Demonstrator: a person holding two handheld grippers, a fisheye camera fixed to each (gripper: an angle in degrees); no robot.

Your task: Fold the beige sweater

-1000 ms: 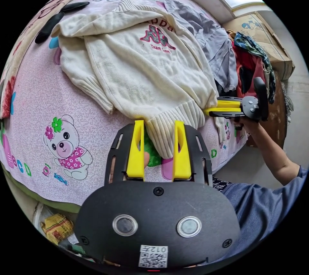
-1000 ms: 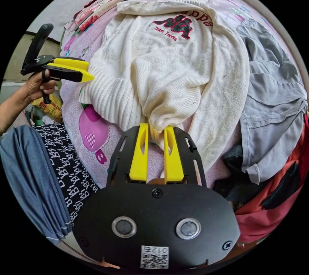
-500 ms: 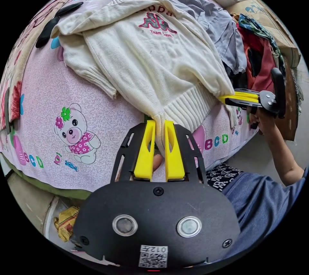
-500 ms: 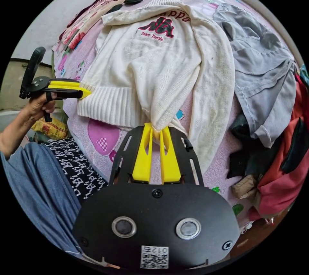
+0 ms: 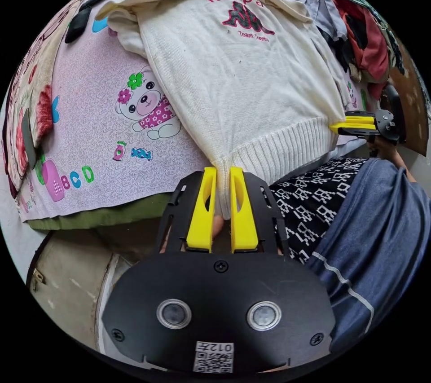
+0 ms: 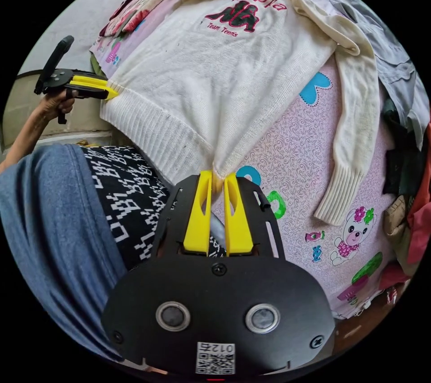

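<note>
The beige sweater (image 5: 242, 73) lies front up on the pink printed bedsheet (image 5: 85, 122), its ribbed hem stretched over the bed's near edge. My left gripper (image 5: 223, 172) is shut on one hem corner. My right gripper (image 6: 218, 176) is shut on the other hem corner of the sweater (image 6: 224, 73). The right gripper (image 5: 336, 126) also appears at the right of the left gripper view, the left gripper (image 6: 112, 92) at the left of the right gripper view. One sleeve (image 6: 359, 131) trails down the sheet; the other is bunched under the shoulder (image 5: 125, 33).
A pile of grey, red and dark clothes (image 5: 354, 19) sits on the bed beyond the sweater, also seen as clothes (image 6: 404, 100) in the right gripper view. The person's patterned and blue clothing (image 6: 90, 203) is close between the grippers. A patterned blanket (image 5: 31, 100) lies along the bed's far side.
Both grippers have pulled the hem toward the person and apart, so the sweater's body is now spread flat and drawn to the bed's edge. The left gripper shut on its corner during this.
</note>
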